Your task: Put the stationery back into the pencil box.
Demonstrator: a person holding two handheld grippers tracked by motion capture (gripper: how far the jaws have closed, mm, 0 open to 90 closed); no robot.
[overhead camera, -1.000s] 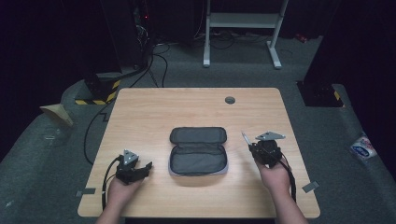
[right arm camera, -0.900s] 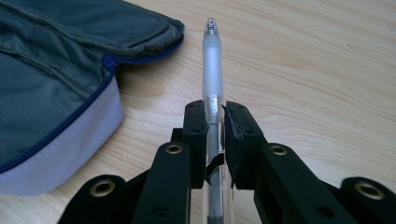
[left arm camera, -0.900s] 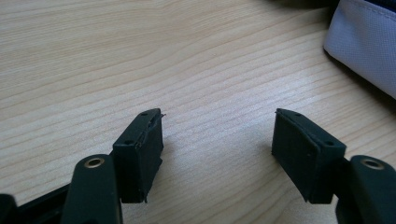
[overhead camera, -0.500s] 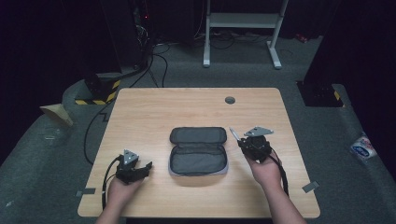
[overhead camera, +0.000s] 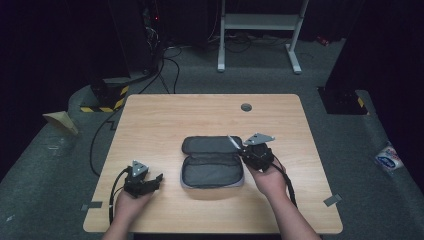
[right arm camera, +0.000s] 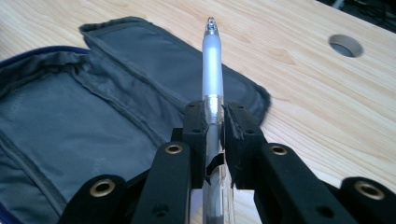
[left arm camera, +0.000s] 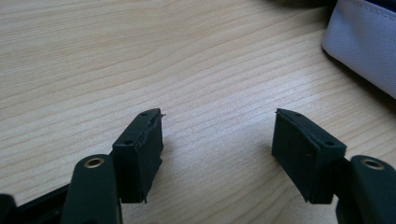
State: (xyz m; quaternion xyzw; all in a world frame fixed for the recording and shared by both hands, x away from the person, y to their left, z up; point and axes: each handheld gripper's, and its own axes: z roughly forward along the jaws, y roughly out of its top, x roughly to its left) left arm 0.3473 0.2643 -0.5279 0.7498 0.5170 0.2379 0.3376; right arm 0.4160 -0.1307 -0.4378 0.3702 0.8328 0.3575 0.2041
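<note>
The right gripper [overhead camera: 239,147] pinches a pen [right arm camera: 212,70] tight between its 2 black jaws. The pen is clear w/ a pale, frosted front part, and its tip points away from the hand. In the right gripper view the pen sticks out over the open case [right arm camera: 70,116]. In the high view the pen [overhead camera: 234,143] is at the right edge of the case [overhead camera: 212,170], up off the table [overhead camera: 165,120]. It hangs over the flap and does not touch it.

The case is grey inside and lies open & flat in the middle of the table. A round hole [overhead camera: 246,107] sits in the table, farther back.

The left gripper [left arm camera: 217,140] has its jaws spread wide, w/ nothing between them, just bare wood under them. It rests low by the front left of the table, near the case but apart from it. A pale corner of the case [left arm camera: 364,51] shows at the top right of the left gripper view.
</note>
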